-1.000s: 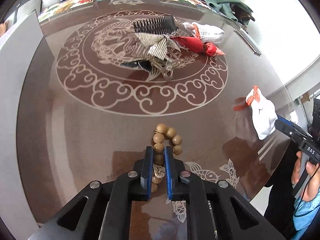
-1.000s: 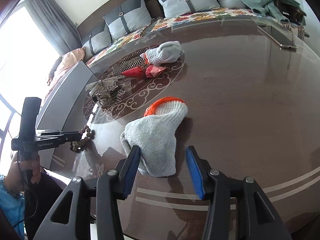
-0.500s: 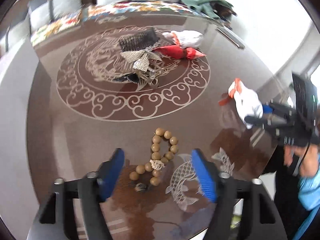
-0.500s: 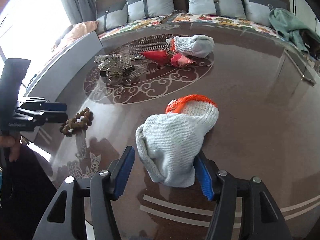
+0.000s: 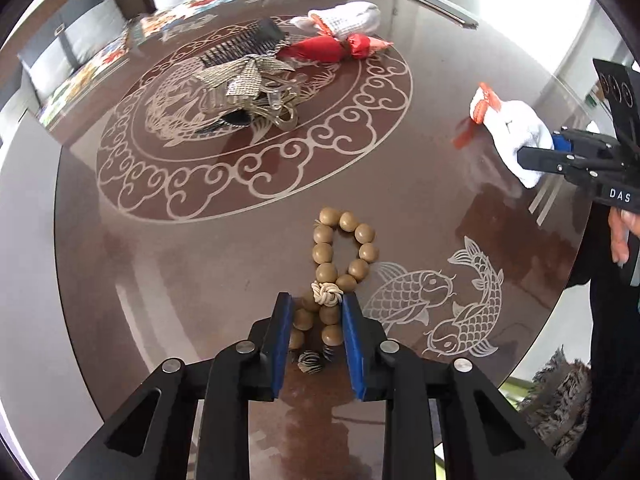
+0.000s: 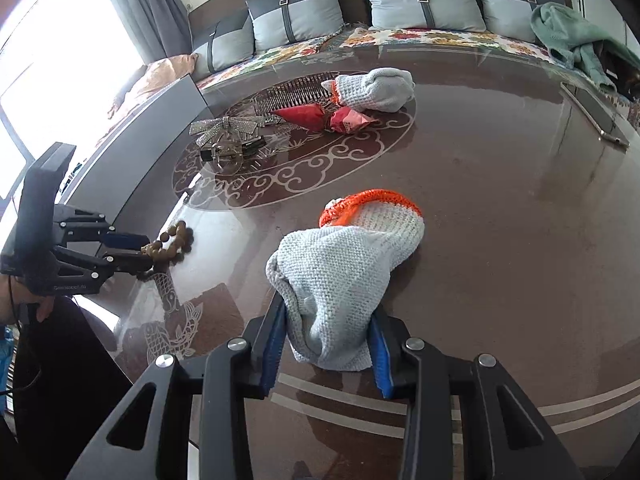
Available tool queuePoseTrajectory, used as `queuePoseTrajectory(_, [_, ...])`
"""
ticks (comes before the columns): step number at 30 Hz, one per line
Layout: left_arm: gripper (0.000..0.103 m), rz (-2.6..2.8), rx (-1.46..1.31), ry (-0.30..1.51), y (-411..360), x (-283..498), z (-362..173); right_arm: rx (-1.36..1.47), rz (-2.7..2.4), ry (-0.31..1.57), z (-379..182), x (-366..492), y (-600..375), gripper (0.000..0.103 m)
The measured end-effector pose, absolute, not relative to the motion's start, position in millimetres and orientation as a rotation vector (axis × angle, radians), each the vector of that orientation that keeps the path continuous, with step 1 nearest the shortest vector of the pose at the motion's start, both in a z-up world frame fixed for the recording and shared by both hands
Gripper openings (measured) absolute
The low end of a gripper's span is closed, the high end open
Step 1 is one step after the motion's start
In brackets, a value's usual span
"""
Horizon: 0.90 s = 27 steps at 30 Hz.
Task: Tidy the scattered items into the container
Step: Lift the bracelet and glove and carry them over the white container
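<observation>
Left claw point(image 5: 316, 320) closing round beads point(image 5: 344, 248), right claw point(image 6: 326, 344) round glove point(image 6: 344, 276)

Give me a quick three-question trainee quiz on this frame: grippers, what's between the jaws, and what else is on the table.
1. True or false: the left gripper has its jaws around the knotted end of the bead bracelet.
2. What sits between the pads of the right gripper?
A. the red pouch
B. the knit glove with the orange cuff
C. the black comb
3. Fill in: a second knit glove lies at the far edge of the table's round ______ pattern.

Key
1. True; the jaws have just been closing on the beads.
2. B; the jaws have just been closing and the pads press its sides.
3. scroll
</observation>
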<state>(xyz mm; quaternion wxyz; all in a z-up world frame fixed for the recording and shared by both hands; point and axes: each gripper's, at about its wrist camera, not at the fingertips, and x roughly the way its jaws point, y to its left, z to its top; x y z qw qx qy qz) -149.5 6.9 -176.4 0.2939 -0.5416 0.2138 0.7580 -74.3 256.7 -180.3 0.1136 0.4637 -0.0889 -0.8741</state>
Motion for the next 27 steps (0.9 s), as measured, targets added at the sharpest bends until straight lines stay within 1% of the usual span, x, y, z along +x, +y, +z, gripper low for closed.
queuePoseTrajectory(1, [0.014, 2.032, -1.442, 0.536, 5, -149, -173, 1.356, -2.570, -0.260, -179, -74, 256, 0.038])
queuePoseTrajectory(2, [0.011, 2.044, -1.442, 0.498, 3, -149, -169, 1.343, -2.578, -0.259, -176, -73, 256, 0.037])
queuePoseTrajectory(4, [0.011, 2.065, -1.446, 0.403, -2, -148, -162, 1.306, -2.595, -0.259, -169, -70, 256, 0.036])
queuePoseTrajectory(8, [0.011, 2.110, -1.465, 0.277, -12, -145, -168, 1.244, -2.630, -0.236, -156, -64, 257, 0.035])
queuePoseTrajectory(10, [0.011, 2.143, -1.454, 0.210, -18, -142, -167, 1.244, -2.631, -0.256, -157, -62, 260, 0.035])
queuePoseTrajectory(12, [0.011, 2.170, -1.422, 0.138, -25, -138, -157, 1.229, -2.633, -0.292, -156, -59, 264, 0.035])
queuePoseTrajectory(17, [0.011, 2.212, -1.389, -0.019, -41, -142, -143, 1.203, -2.644, -0.276, -149, -58, 260, 0.035])
queuePoseTrajectory(21, [0.011, 2.228, -1.357, -0.105, -45, -140, -134, 1.178, -2.619, -0.310, -137, -56, 250, 0.035])
queuePoseTrajectory(24, [0.011, 2.239, -1.332, -0.158, -46, -136, -130, 1.172, -2.594, -0.257, -129, -58, 232, 0.035])
queuePoseTrajectory(27, [0.011, 2.250, -1.315, -0.221, -52, -132, -127, 1.198, -2.553, -0.260, -130, -64, 216, 0.035])
